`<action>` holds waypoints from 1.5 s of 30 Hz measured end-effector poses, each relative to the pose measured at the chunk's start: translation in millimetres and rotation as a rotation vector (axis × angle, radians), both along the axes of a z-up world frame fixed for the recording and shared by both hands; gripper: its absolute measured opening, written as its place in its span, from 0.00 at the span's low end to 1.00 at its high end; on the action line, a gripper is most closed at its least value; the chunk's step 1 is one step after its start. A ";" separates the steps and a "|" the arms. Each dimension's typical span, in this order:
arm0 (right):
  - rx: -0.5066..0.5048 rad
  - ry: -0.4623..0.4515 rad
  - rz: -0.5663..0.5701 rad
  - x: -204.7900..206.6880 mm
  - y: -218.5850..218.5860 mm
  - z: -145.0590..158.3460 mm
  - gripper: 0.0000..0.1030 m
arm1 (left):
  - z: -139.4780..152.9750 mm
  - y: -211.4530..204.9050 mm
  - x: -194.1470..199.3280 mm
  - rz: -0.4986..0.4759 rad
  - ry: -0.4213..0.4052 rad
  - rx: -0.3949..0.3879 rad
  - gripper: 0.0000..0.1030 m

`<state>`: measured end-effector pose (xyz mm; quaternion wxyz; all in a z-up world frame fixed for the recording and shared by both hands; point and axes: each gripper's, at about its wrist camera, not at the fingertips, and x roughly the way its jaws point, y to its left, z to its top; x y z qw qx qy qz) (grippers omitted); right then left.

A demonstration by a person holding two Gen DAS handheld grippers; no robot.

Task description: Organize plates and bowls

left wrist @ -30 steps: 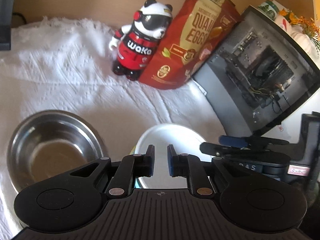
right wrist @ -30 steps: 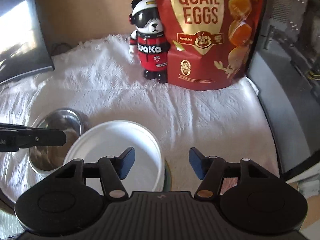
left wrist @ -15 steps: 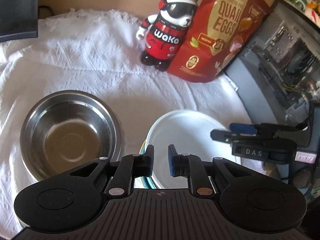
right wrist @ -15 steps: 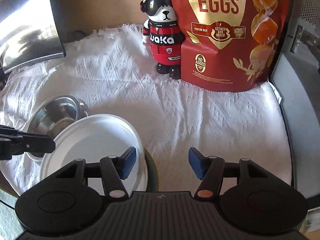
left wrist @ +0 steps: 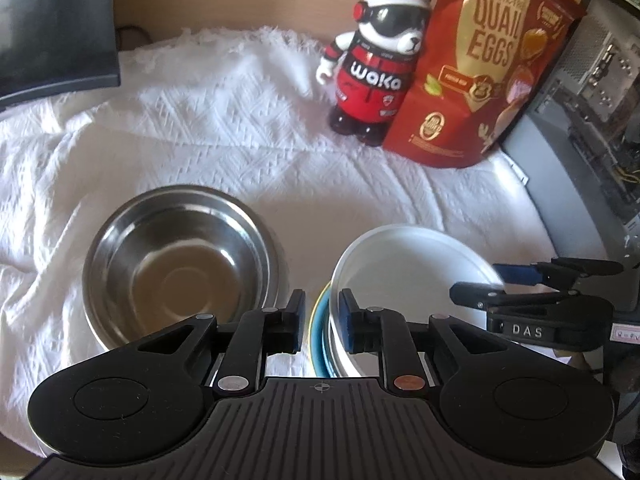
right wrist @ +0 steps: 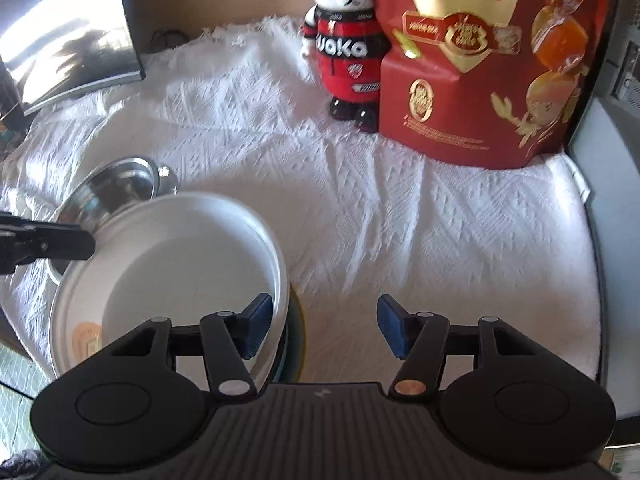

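Note:
A white plate (left wrist: 404, 264) rests on a blue-rimmed plate (left wrist: 318, 320) on the white cloth. A steel bowl (left wrist: 180, 260) sits to its left. My left gripper (left wrist: 323, 320) hovers over the near edge of the plates, its jaws nearly closed with a narrow gap and nothing between them. In the right wrist view the white plate (right wrist: 172, 264) is at lower left and the steel bowl (right wrist: 116, 188) lies behind it. My right gripper (right wrist: 324, 330) is open and empty, its left fingertip (right wrist: 258, 322) over the plate's right rim.
A panda figure (left wrist: 376, 60) and a red quail-egg bag (left wrist: 488, 64) stand at the back. A computer case (left wrist: 592, 120) is on the right and a dark monitor (left wrist: 52, 24) at the back left. The white cloth (right wrist: 440, 240) is bare right of the plates.
Both grippers have moved forward and lower over the cloth. The right gripper has shifted right, so the plate sits further left in its view. Jaw openings are unchanged.

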<state>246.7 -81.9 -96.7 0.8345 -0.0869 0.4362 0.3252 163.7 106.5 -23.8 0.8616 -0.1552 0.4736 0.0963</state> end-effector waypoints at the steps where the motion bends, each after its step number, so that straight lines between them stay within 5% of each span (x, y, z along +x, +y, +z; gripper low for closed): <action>1: -0.001 0.010 0.006 0.4 0.4 -2.3 0.58 | -1.5 0.4 0.8 0.002 0.008 0.001 0.23; 17: 0.035 0.094 0.030 -0.8 -6.4 -11.8 0.58 | -27.7 -4.5 4.4 0.016 0.095 -0.032 0.26; 28: 0.114 0.305 0.079 15.6 15.0 -37.4 0.58 | -63.8 20.4 1.7 0.129 0.115 -0.225 0.42; 34: 0.126 0.366 0.065 18.6 19.0 -41.6 0.58 | -75.3 21.9 8.0 0.126 0.088 -0.335 0.41; 37: 0.148 0.380 0.047 17.5 15.9 -44.6 0.58 | -75.5 13.3 11.1 0.102 0.079 -0.312 0.48; 45: 0.178 0.383 0.016 15.2 13.8 -46.0 0.59 | -81.1 6.9 19.6 0.060 0.112 -0.267 0.48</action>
